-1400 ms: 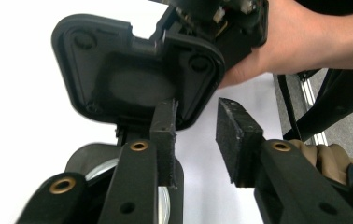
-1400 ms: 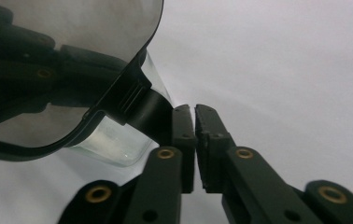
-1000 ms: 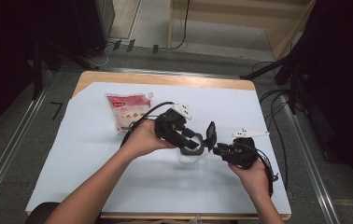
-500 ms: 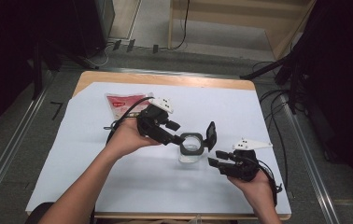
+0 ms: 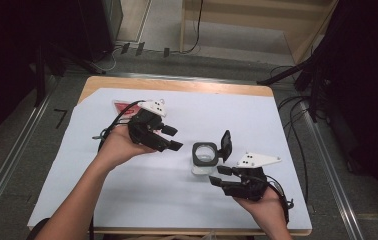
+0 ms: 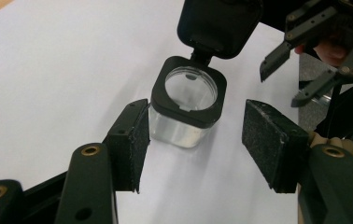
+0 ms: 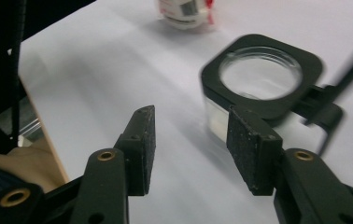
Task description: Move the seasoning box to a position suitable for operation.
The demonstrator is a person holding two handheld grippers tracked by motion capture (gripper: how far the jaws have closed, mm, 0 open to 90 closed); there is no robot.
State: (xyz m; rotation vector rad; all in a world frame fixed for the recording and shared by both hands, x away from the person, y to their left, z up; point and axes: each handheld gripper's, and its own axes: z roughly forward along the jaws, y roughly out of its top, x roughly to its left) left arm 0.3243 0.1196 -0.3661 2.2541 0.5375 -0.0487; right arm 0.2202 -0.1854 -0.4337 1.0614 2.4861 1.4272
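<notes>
A clear square jar with a black rim stands on the white sheet, its flip lid tipped up and back. My left gripper hovers left of the jar, open, its jaws just widened and holding nothing. In the left gripper view the jar sits just beyond the pads, untouched, with the lid behind it. My right gripper is in front of the jar and a little right, open and empty, its jaws also just widened. The right gripper view has the jar beyond its right pad.
A red and white snack packet lies at the sheet's back left, behind the left hand; it appears far off as the packet in the right gripper view. The wooden table edge borders the sheet. Cables trail from both grippers.
Both grippers have drawn away from the jar, the left toward the left, the right toward the near edge. Their jaws stand wider. The jar stays put with its lid up.
</notes>
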